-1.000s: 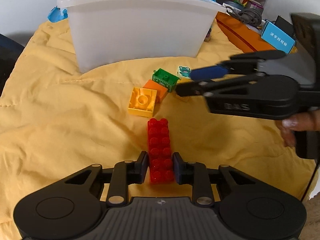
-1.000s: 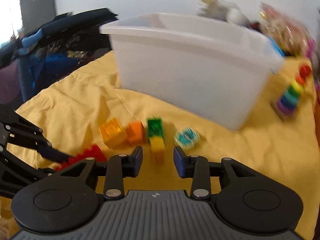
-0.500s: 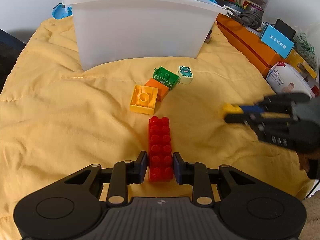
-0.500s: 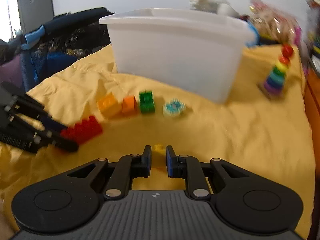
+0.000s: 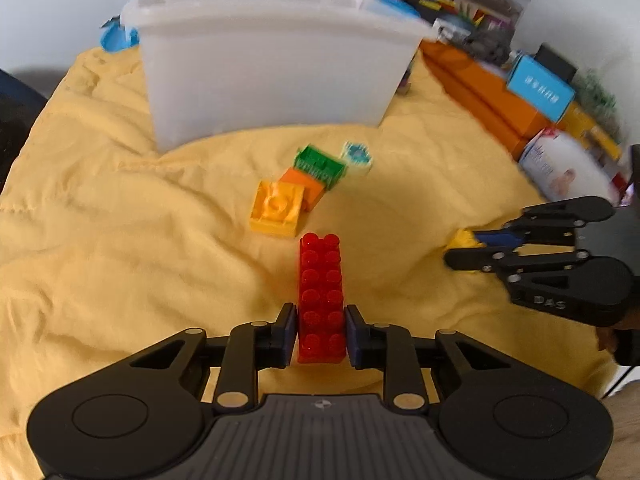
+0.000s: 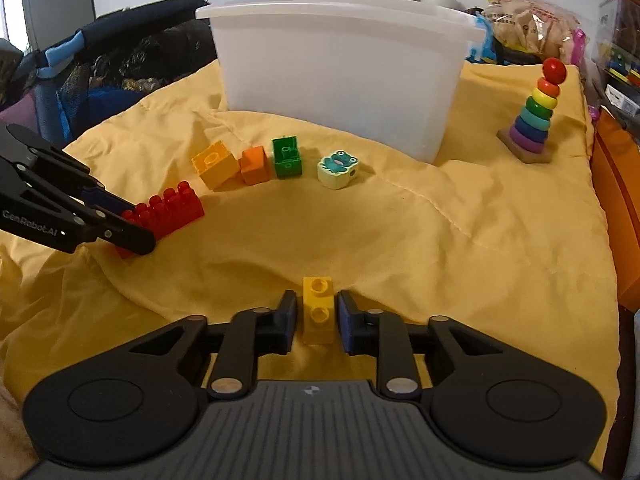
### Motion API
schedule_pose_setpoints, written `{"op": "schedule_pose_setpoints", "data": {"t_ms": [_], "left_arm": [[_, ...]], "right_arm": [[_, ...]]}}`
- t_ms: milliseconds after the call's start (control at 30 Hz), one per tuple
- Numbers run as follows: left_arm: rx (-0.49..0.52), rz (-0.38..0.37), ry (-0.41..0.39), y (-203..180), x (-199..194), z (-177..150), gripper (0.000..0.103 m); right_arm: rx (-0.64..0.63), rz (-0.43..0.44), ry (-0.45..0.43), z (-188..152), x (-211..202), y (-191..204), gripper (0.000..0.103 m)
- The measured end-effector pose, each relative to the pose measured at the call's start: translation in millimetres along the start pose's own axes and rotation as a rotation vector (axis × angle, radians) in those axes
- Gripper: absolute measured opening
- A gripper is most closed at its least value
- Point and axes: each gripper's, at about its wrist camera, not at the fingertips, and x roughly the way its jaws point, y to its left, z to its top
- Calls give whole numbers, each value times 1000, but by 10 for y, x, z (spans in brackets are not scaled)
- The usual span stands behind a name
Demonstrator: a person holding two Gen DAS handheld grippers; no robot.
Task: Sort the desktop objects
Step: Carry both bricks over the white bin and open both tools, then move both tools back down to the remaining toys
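Yellow soft cloth (image 6: 400, 240) covers table. Left gripper (image 5: 321, 332) pinches long red stud brick (image 5: 321, 296), bottom centre. Right gripper (image 6: 318, 318) pinches small yellow brick (image 6: 318, 310), bottom centre. Big white plastic bin (image 6: 340, 68) up top. Lift both straight, grip firm, drop w/ bricks over bin.

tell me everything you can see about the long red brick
The long red brick is glossy plastic, two studs wide and six long. It lies flat on the yellow blanket, studs up, its length running away from the left gripper, whose fingers press its near end from both sides. Its far end points toward the yellow square brick, with a gap between.
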Motion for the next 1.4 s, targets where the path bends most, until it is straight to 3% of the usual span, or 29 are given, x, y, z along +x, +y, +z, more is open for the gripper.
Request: {"op": "schedule_pose_setpoints", "data": {"t_ms": [133, 433, 567, 667, 900, 1000, 1033, 1067, 1300, 1400], "left_arm": [[-1, -9, -114, -10, -325, 243, 29], [19, 31, -421, 210, -923, 1413, 29], [43, 82, -475, 252, -833, 1842, 29], [70, 132, -438, 265, -570, 2009, 29], [-18, 172, -281, 519, 55, 1890, 31], [-16, 162, -260, 582, 64, 1810, 40], [-15, 157, -274, 582, 20, 1789, 43], [-18, 154, -287, 575, -30, 1773, 44], [-31, 107, -368, 391, -444, 1374, 59], [-14, 115, -339, 284, -456, 1099, 59]], "right_arm": [[-2, 13, -25, 162, -92, -1, 18], [9, -27, -332, 1161, -475, -128, 18], [47, -49, -438, 1737, -479, -245, 18], [67, -90, -431, 2015, -321, -291, 18], [155, -114, -242, 2050, 322, -421, 18], [158, -108, -193, 1987, 459, -434, 20], [149, -107, -184, 1963, 474, -430, 27], [137, -115, -189, 1946, 470, -416, 32], [123, -87, -302, 1772, 87, -375, 33], [114, -86, -333, 1619, -67, -341, 45]]}}
